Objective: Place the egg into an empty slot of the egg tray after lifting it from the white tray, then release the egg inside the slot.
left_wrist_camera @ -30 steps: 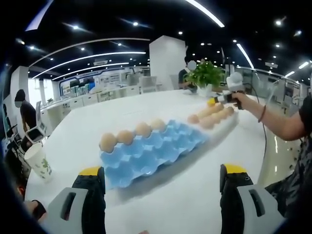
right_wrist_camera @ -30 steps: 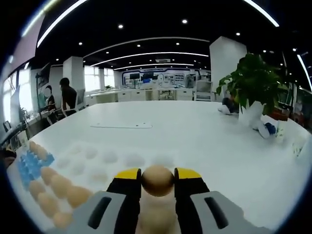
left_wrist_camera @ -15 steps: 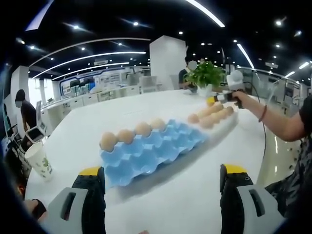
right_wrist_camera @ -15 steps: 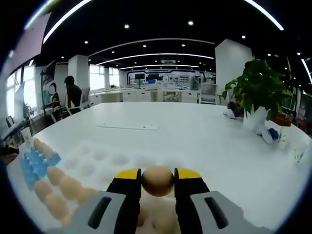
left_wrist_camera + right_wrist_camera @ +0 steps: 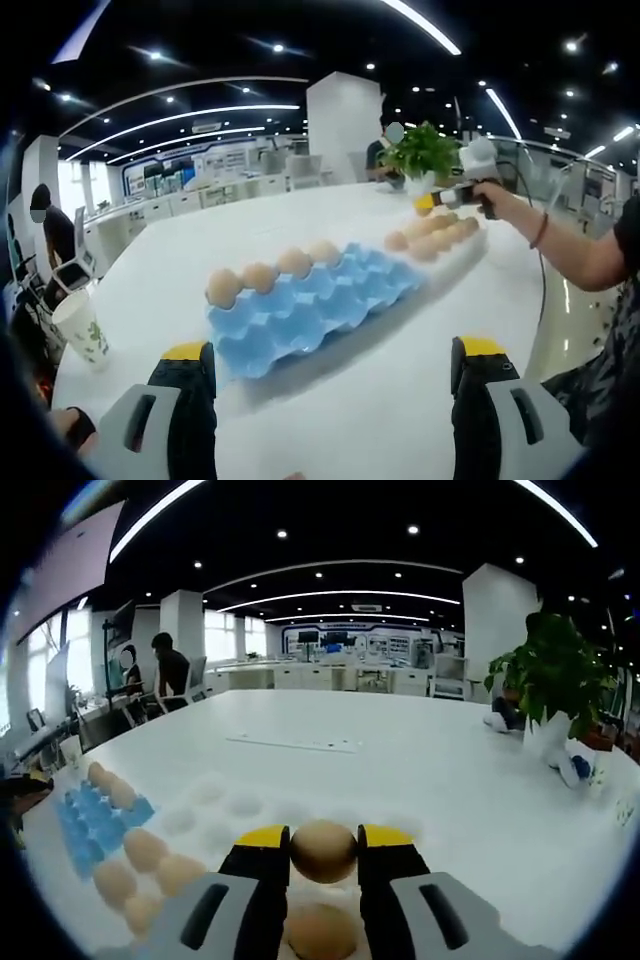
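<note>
The right tool point(image 5: 323, 852) gripped a smooth brown egg point(image 5: 323, 850), while the blue moulded egg tray point(image 5: 95, 815) lay at the frame's left, and the left tool point(image 5: 335, 365) hung open.

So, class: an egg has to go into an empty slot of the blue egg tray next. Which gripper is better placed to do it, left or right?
Right. The right gripper is shut on an egg above the white tray. The left gripper is open and holds nothing, facing the blue egg tray.
</note>
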`<action>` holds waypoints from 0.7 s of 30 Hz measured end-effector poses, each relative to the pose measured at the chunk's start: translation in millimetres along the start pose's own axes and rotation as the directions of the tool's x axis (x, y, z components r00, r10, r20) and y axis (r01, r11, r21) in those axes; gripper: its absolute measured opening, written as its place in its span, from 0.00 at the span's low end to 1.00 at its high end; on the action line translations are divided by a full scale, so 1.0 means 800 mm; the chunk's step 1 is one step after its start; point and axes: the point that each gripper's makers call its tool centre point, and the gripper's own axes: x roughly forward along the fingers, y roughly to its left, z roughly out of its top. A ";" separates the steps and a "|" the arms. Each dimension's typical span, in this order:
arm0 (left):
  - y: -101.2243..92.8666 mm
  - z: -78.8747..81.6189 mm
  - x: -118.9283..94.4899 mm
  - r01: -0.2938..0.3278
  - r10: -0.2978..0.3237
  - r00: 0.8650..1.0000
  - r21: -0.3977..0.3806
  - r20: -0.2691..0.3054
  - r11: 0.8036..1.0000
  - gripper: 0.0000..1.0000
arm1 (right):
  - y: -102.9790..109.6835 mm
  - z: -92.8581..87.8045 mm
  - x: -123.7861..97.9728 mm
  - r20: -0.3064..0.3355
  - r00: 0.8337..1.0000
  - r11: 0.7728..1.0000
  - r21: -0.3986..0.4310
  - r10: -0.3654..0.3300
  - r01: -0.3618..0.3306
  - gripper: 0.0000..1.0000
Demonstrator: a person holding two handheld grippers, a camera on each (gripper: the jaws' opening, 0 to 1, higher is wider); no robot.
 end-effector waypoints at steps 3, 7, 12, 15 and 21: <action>0.001 0.000 -0.001 -0.002 0.002 1.000 0.002 -0.001 1.000 1.00 | 0.010 0.001 0.004 -0.002 1.000 1.000 0.001 0.018 -0.018 0.27; 0.002 0.001 -0.001 -0.004 0.004 1.000 0.002 0.000 1.000 1.00 | 0.022 0.001 0.007 -0.001 0.999 0.999 0.004 0.037 -0.037 0.27; 0.002 0.000 -0.002 -0.007 0.007 1.000 0.005 -0.004 1.000 1.00 | 0.040 0.003 0.012 0.003 0.998 0.998 0.008 0.065 -0.065 0.27; 0.002 0.000 -0.001 -0.007 0.007 1.000 0.005 -0.004 1.000 1.00 | 0.051 0.004 0.017 0.004 0.997 0.997 0.006 0.083 -0.083 0.27; 0.001 0.001 -0.002 -0.007 0.007 1.000 0.006 -0.003 1.000 1.00 | 0.077 0.005 0.024 0.003 0.993 0.993 0.005 0.120 -0.120 0.27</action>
